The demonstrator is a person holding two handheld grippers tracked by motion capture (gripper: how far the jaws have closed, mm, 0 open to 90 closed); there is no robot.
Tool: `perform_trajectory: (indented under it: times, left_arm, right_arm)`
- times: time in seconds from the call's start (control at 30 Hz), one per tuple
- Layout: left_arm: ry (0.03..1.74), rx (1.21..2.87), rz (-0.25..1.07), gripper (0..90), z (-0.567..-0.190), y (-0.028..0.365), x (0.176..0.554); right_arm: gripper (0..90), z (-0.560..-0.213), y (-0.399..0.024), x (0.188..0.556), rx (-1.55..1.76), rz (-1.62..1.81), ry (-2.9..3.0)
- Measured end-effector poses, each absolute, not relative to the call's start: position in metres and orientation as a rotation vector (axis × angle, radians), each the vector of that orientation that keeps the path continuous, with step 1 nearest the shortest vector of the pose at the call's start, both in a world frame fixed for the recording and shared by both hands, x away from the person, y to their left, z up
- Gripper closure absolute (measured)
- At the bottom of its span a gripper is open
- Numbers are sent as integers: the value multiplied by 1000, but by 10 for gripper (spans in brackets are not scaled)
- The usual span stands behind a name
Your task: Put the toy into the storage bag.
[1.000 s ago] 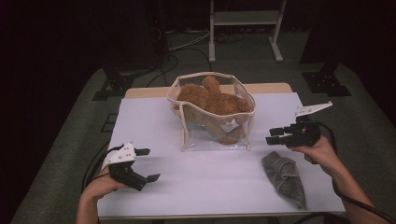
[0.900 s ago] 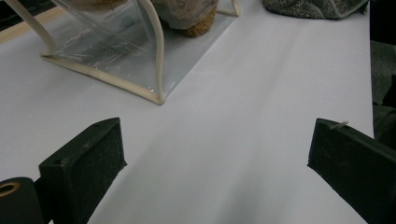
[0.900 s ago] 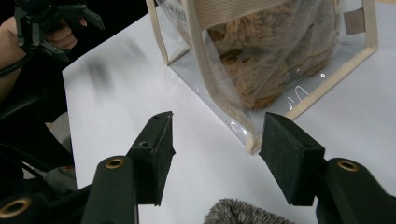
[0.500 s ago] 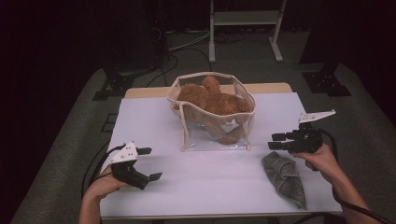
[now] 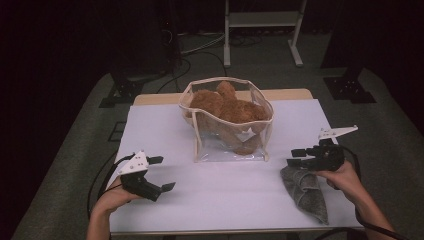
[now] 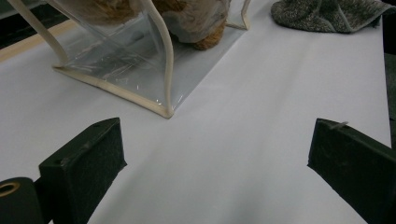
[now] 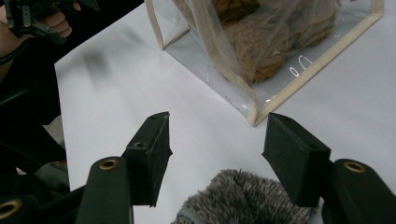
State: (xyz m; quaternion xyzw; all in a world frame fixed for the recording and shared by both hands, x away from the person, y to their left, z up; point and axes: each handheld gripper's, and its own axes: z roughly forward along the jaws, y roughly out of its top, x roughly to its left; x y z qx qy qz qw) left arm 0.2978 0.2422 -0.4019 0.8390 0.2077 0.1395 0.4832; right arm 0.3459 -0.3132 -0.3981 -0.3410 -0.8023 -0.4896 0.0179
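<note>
Over at the near right, the right gripper (image 5: 295,163) hangs above the grey cloth (image 5: 306,190), jaws just opening with nothing between them, so next it probably drops down and pinches it.

grey fuzzy cloth (image 5: 305,187) crumpled flat; table's near right corner

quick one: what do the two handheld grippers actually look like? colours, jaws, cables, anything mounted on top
Both are black bodies with two blocky black jaws. The left gripper and right gripper each carry a pale grey three-cornered plate on top and trail a black cable. The pads look matte and finely textured, with brass-coloured eyelets behind them. Forearms are bare; no sleeves or gloves visible.
</note>
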Motion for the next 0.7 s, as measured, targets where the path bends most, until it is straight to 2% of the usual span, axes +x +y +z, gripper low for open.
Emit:
perform_trajectory:
  times: [0.7]
  left_arm:
    - [520, 2041, 335, 31, -405, 238, 301]
  right_arm:
    - [358, -426, -318, 320, -1087, -1576, -2444]
